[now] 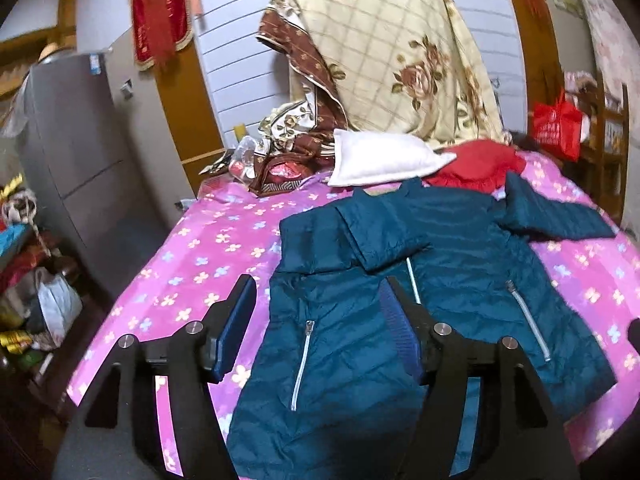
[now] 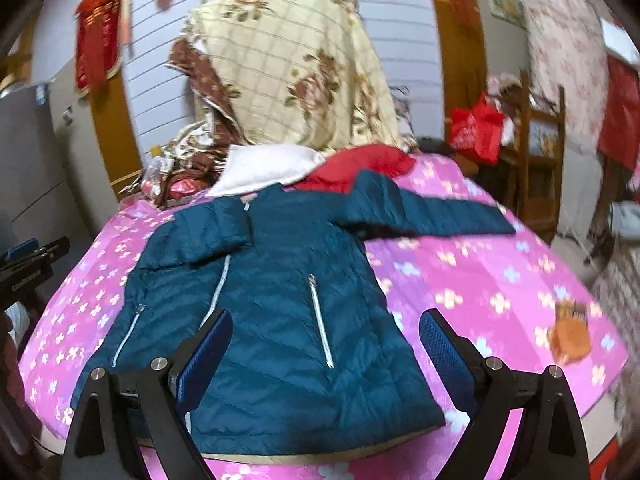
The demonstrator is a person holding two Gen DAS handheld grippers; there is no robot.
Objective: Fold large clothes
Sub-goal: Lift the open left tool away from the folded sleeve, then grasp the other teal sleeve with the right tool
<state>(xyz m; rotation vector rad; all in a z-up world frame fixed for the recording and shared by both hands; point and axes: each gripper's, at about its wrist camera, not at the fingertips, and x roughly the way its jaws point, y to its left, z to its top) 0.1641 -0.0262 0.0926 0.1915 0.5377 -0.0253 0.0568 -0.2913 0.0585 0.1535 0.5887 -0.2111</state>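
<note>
Lying front-up on the pink flowered bedsheet (image 2: pixel 480 280) is a teal quilted puffer jacket (image 2: pixel 272 312), its hem toward the cameras and its collar toward the far end of the bed. One sleeve (image 1: pixel 384 236) is folded in across the chest, covering the upper part of the pale centre zip; the other sleeve (image 2: pixel 432 216) stretches straight out to the side over the sheet. Two slanted pocket zips (image 2: pixel 322 320) show on the front panels.

The left gripper (image 1: pixel 320 300) hangs above the lower part of the jacket with its blue-padded fingers (image 1: pixel 240 320) standing well apart and nothing between them; one finger is over the sheet beside the jacket's edge, the other over the jacket front. The right gripper (image 2: pixel 326 336) is also spread wide and empty, one finger over the jacket's lower front and the other over bare sheet beside it. In the right wrist view the left gripper appears at the far left edge, off the bed's side.

Beyond the collar lie a white folded cloth (image 1: pixel 384 156) and a red garment (image 1: pixel 480 164), touching each other. Behind them rises a heap of cream floral quilt (image 1: pixel 392 48) with a brown border. A grey refrigerator (image 1: pixel 80 152) stands past the bed's side, a red bag (image 2: pixel 476 128) hangs by a wooden chair (image 2: pixel 540 160), and red decorations (image 1: pixel 160 12) hang on the wall.
</note>
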